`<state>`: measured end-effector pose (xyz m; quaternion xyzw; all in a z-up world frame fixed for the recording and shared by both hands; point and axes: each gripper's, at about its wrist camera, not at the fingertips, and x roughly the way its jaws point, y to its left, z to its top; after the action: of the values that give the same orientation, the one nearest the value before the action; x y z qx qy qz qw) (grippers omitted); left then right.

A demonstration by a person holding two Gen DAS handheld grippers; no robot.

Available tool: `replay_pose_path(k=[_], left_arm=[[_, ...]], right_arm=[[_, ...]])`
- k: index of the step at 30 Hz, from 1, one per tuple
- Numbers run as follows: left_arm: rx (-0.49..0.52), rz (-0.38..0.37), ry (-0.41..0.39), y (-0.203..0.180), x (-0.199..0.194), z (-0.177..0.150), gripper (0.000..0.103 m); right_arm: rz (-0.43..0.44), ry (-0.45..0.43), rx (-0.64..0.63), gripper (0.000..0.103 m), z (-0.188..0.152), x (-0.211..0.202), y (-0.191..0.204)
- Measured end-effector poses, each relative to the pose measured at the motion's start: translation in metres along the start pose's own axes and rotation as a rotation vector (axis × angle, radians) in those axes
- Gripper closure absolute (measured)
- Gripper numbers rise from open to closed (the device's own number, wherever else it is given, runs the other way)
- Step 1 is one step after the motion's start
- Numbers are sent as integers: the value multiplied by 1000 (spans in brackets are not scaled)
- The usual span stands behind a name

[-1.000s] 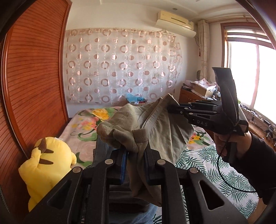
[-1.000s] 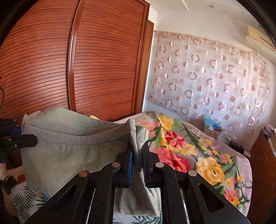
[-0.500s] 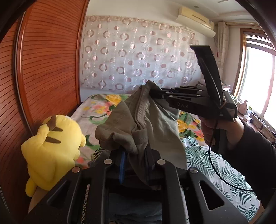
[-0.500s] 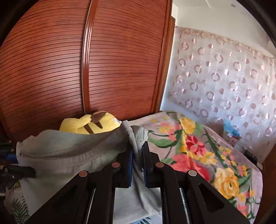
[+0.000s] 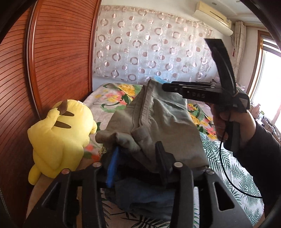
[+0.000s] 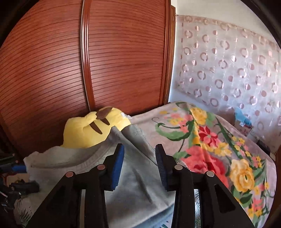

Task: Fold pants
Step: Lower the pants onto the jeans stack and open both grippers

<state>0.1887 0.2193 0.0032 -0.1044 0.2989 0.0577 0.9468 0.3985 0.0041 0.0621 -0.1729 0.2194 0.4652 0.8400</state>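
On the near part of the bed, the grey-green pants are found heaped over a pile of darker folded clothing, the waistband seam running up the middle of the heap. In the right wrist view the same pants are seen lying slack, spread from the near edge toward the left.

The left gripper is observed with its jaws parted, having just been opening; a bunched fold of the pants lies between the fingers, and neither pad is seen pressing on it. The right gripper is likewise observed with jaws apart, having just been opening; cloth lies below and between its fingers but is not clamped. In the left wrist view the right gripper is seen at the far right edge of the pants, held by a hand in a dark sleeve.

A yellow plush toy is noted just left of the pants, against the wooden wardrobe. A floral blanket is seen covering the far part of the bed, and a leaf-print sheet the near right. A circle-patterned curtain is hung on the far wall, with an air conditioner above it.
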Motion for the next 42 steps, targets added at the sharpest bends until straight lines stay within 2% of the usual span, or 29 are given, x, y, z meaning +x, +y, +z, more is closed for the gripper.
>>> replay_pose_path(k=[4,11,13,16,19,24,36,42], left_arm=[[28,27,-38,-1,-12,6,50],[60,-3,-100,-14,-18,20,35],[75,-16,-76,-18,-8,19,35],[80,-6,10,-20,15,11,35],[74,1,64,-17,30,-3,35],[61,5,71,-15,30,-7,35],[92,30,47,-18,7,-4,34],[108,26,17,-24,-16,-8,28]], right_arm=[[5,-34,7,65,-7,-24,-7],[28,18,27,67,-41,-27,-5],[24,27,42,67,-41,-20,-8],[21,41,74,67,-33,-7,-11],[8,55,95,67,-29,7,-15],[8,66,114,67,-30,18,-11],[-37,4,156,67,-47,-51,24],[-69,-27,172,66,-65,-97,51]])
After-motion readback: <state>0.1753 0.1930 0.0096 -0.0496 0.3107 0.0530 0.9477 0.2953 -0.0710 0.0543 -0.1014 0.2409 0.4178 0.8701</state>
